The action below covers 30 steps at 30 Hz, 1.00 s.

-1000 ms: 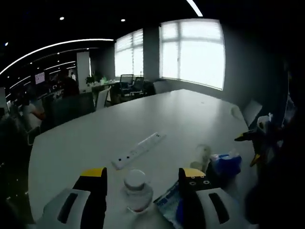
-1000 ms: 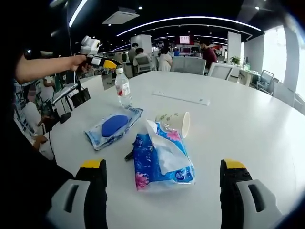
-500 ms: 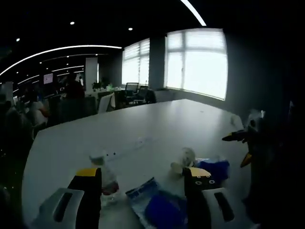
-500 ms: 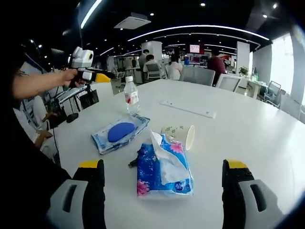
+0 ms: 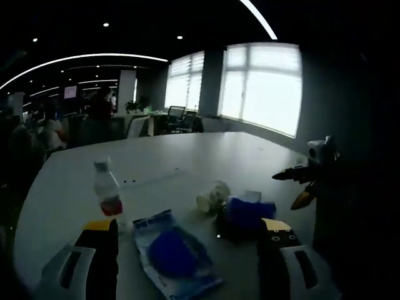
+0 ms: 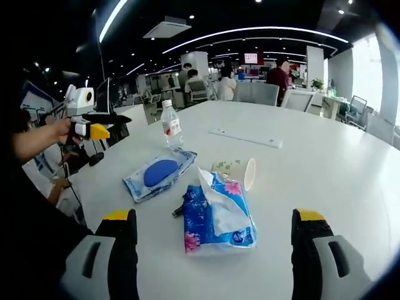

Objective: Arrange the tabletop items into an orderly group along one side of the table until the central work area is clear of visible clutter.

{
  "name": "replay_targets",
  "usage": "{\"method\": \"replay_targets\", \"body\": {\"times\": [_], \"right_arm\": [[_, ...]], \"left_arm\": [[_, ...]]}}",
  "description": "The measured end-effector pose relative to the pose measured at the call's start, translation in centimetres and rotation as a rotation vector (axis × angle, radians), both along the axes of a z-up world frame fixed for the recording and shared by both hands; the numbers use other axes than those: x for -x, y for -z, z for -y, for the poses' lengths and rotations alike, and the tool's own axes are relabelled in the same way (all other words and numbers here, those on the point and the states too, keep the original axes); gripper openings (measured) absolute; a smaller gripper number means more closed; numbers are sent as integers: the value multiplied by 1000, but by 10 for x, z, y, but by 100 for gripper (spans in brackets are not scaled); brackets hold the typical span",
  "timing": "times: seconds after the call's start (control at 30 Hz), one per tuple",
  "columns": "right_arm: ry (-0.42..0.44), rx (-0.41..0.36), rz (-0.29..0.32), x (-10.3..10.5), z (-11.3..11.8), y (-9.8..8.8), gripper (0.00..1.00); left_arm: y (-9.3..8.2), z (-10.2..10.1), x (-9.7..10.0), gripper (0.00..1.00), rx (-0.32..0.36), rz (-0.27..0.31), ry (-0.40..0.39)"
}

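My right tongs [image 6: 212, 250] stand wide open above the near edge of the white desk [image 6: 325, 162], holding nothing. Between their jaws, toward 12 o'clock in the right gripper view, lies the blue tissue pack [image 6: 219, 212], with a white sheet sticking up from its top. A paper cup [image 6: 237, 170] lies on its side just beyond the pack, its mouth facing 3 o'clock. At 10 o'clock from the pack lies a flat wet-wipe pack [image 6: 159, 174] with a blue oval on its face. A small dark object, too small to identify, lies between the two packs. A clear water bottle [image 6: 171, 127] with a red label stands upright just beyond the wet-wipe pack. A white power strip [image 6: 245, 138] lies farther back, well apart from the group.

My left tongs [image 5: 187, 250] are also open and empty, held above the desk edge; in the right gripper view they appear at 9 o'clock, off the desk, held in my hand [image 6: 59, 130].

In the dim left gripper view, the bottle stands at 11 o'clock, and the wet-wipe pack lies between the jaws.
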State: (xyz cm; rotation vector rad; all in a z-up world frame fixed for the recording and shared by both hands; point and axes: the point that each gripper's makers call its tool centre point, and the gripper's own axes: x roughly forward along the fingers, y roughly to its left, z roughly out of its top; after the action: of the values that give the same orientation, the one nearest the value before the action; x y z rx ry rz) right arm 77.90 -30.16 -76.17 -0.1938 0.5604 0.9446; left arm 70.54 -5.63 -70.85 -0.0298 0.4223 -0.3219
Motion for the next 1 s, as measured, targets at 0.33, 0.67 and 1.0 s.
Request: {"method": "replay_targets", "body": {"times": [0.33, 0.67, 1.0], "right_arm": [[18, 20, -4, 1, 10, 0, 100], [26, 24, -19, 6, 17, -2, 100], [-7, -10, 5, -10, 4, -16, 99]], "left_arm": [[22, 12, 26, 99, -15, -105, 21], [19, 6, 32, 100, -2, -101, -6], [14, 12, 33, 100, 12, -81, 35]]}}
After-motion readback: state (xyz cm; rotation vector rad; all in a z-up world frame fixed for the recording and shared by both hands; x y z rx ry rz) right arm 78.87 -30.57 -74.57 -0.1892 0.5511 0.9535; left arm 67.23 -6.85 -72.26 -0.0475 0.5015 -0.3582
